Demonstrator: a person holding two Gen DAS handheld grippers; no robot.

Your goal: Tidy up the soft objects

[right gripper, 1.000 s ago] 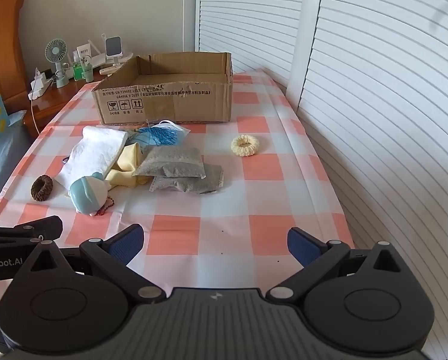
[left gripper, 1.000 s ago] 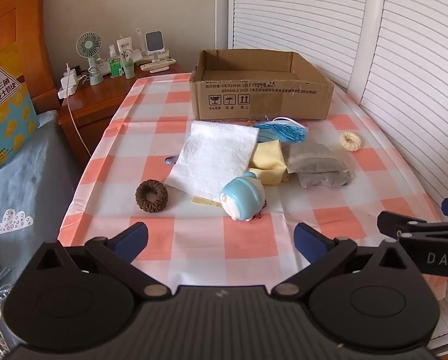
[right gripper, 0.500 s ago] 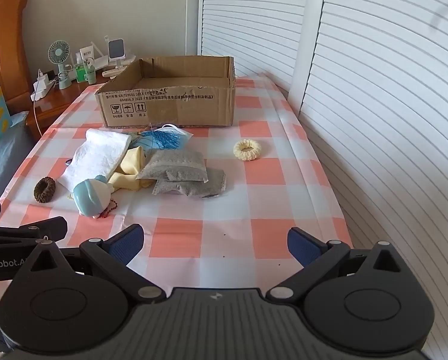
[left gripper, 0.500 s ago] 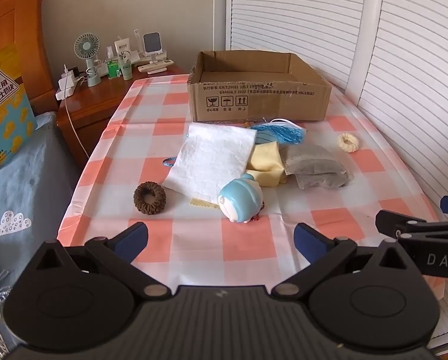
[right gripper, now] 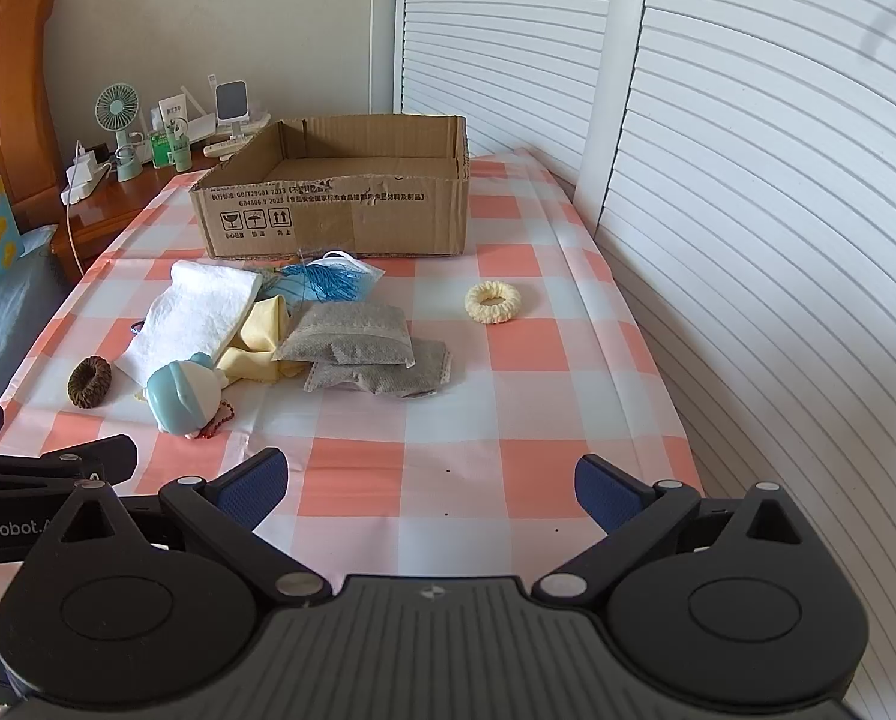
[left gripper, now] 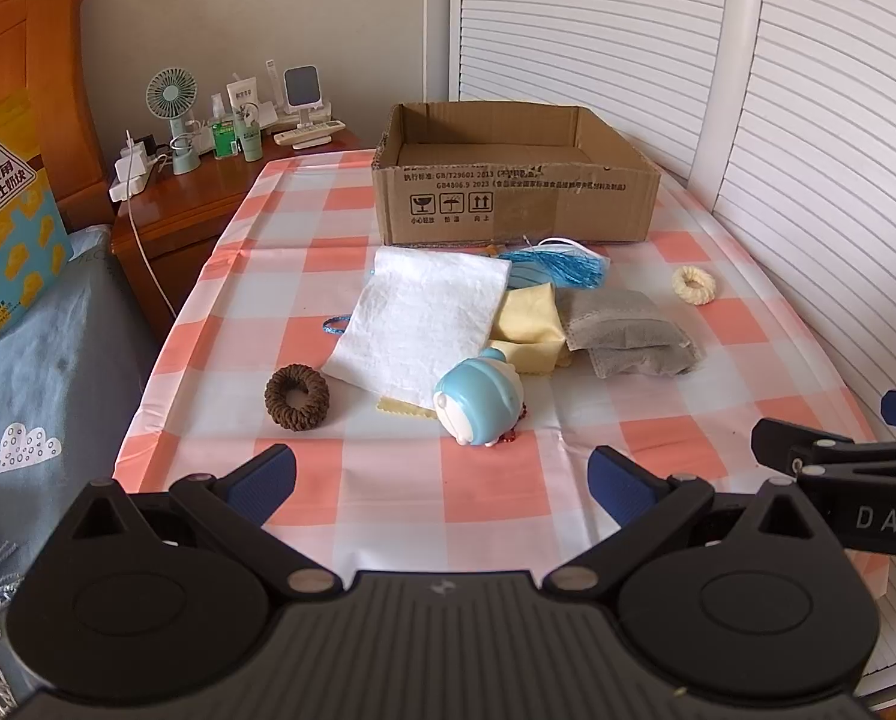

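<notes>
An open cardboard box (left gripper: 514, 192) (right gripper: 333, 204) stands at the far end of the checked table. In front of it lie a white cloth (left gripper: 417, 318) (right gripper: 195, 312), a yellow cloth (left gripper: 526, 324), a blue tassel bundle (left gripper: 559, 267) (right gripper: 327, 282), two grey pouches (left gripper: 622, 330) (right gripper: 363, 348), a blue plush toy (left gripper: 478, 402) (right gripper: 183, 396), a brown scrunchie (left gripper: 296, 397) (right gripper: 89, 381) and a cream scrunchie (left gripper: 694, 285) (right gripper: 493, 302). My left gripper (left gripper: 441, 480) and right gripper (right gripper: 426, 483) are open and empty over the table's near edge.
A wooden nightstand (left gripper: 189, 192) with a fan, bottles and a charger stands at the far left. A bed (left gripper: 33, 348) runs along the left side. White louvred doors (right gripper: 748, 180) line the right side close to the table edge.
Both grippers have shifted slightly, so the table scene sits a little differently in view. Nothing on the table has moved.
</notes>
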